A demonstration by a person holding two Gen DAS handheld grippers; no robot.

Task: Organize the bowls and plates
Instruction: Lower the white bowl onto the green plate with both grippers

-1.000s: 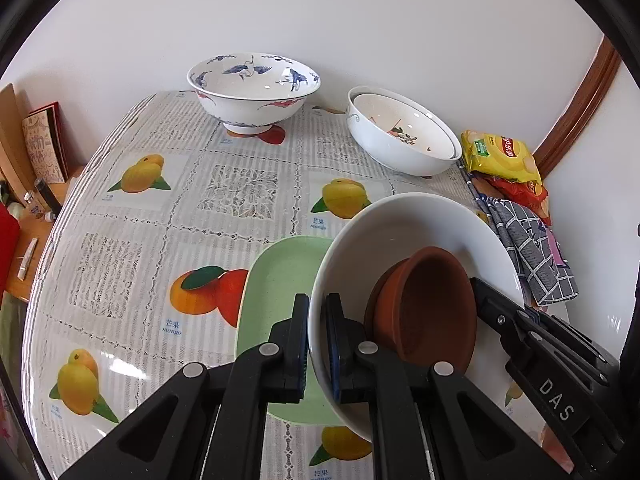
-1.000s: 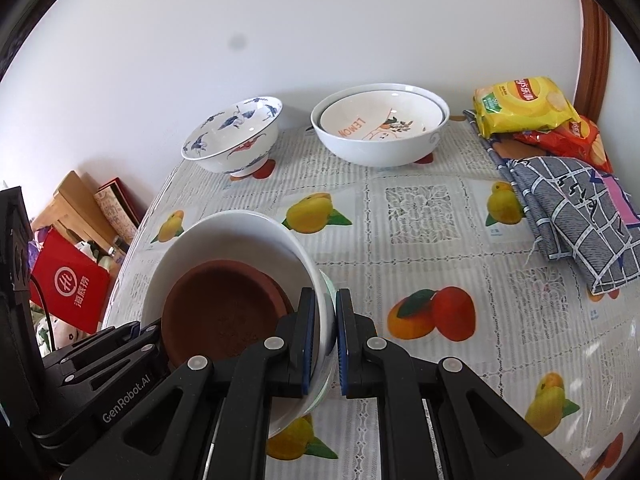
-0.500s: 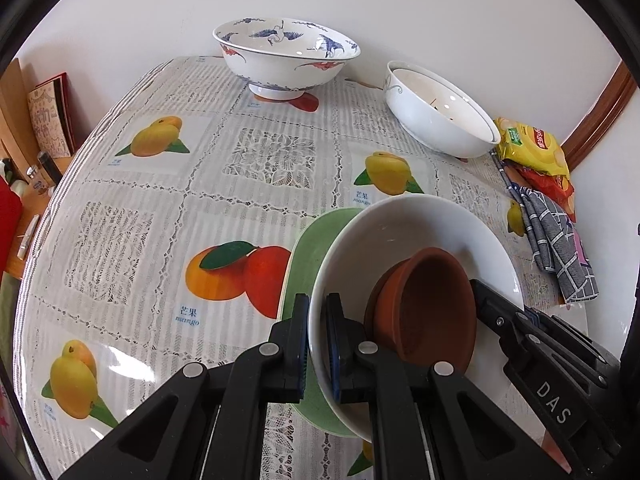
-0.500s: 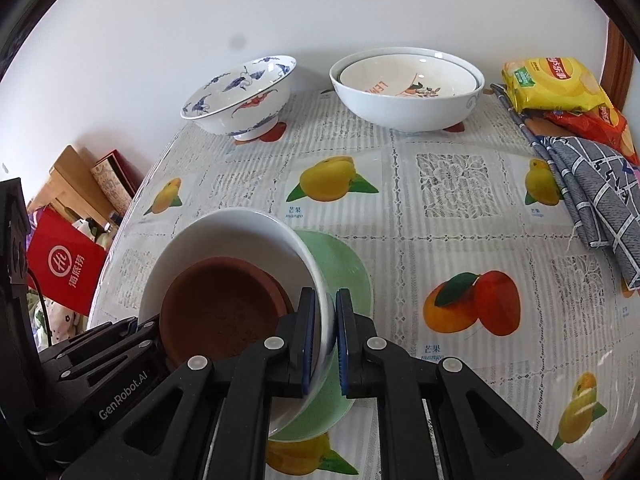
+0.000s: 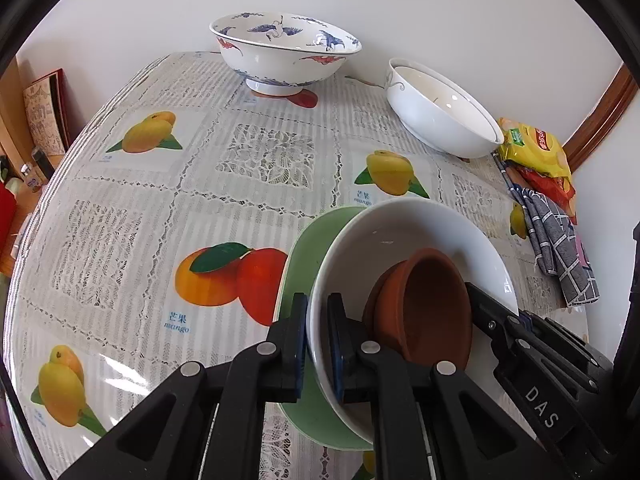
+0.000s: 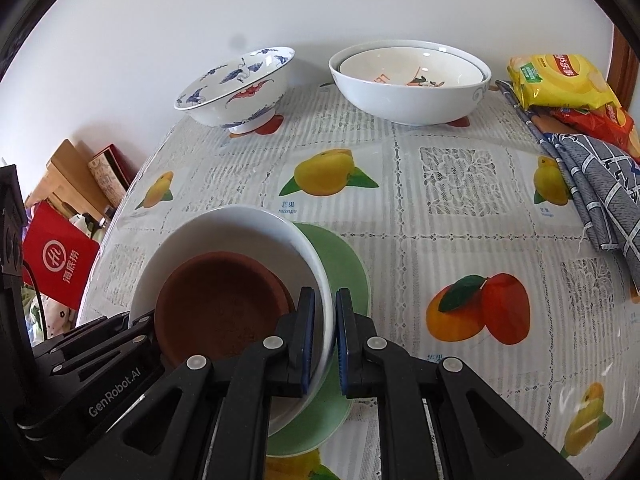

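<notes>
Left gripper (image 5: 318, 340) pinching near rim of white bowl (image 5: 400, 232); right gripper (image 6: 322, 336) pinching opposite rim. One brown clay bowl (image 5: 424, 304) nested inside. One green plate (image 5: 308, 248) directly beneath. Ahead: one crane-pattern bowl (image 5: 284, 56), two nested white bowls (image 6: 408, 92). Tabletop (image 5: 160, 200) open left of left gripper.

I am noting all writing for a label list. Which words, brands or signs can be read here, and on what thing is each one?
"DAS": on the right gripper's body, in the left wrist view.
"GenRobot.AI": on the left gripper's body.
"mango", below two Chinese characters: on the tablecloth, under the fruit pictures.
Three white Chinese characters and a round sign: on the red bag.
"LE...", orange letters, partly hidden: inside the inner bowl.
Brand on the yellow snack bag: too blurred.
</notes>
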